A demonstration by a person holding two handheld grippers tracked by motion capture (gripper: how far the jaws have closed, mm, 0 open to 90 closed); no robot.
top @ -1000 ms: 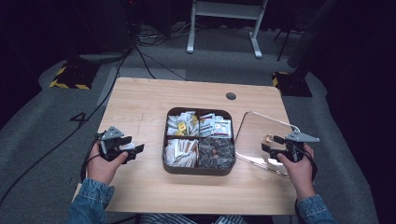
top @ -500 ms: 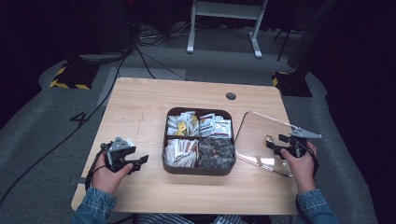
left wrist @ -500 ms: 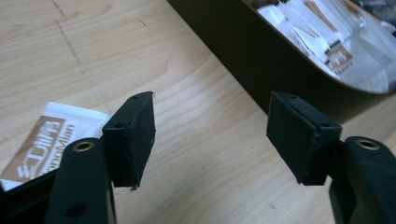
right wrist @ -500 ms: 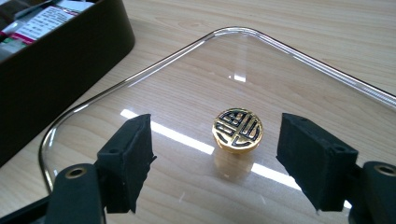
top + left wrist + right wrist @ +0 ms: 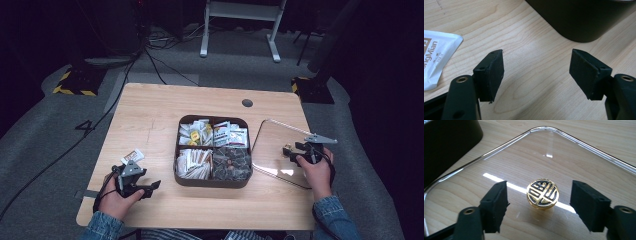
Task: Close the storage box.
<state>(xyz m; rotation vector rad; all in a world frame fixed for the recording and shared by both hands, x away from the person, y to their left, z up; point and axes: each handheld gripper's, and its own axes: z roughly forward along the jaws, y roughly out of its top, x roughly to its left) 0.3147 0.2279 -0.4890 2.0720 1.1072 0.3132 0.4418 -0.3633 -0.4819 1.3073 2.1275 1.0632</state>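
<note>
Both hands lower toward tabletop's near edge | right gripper [image 5: 539,202] jaws closing around gold knob [image 5: 543,193] of glass lid [image 5: 280,150], right of box [image 5: 212,150], not yet clamped | left gripper [image 5: 537,72] opening, empty | next: pinch knob, lift lid.

A dark brown tray [image 5: 212,182] is sitting on the pale wood-grain table [image 5: 150,115]. A clear glass lid [image 5: 579,165] is showing a gold knob [image 5: 543,193] with a black geometric pattern. A white sachet [image 5: 436,58] is bearing brown lettering.
</note>
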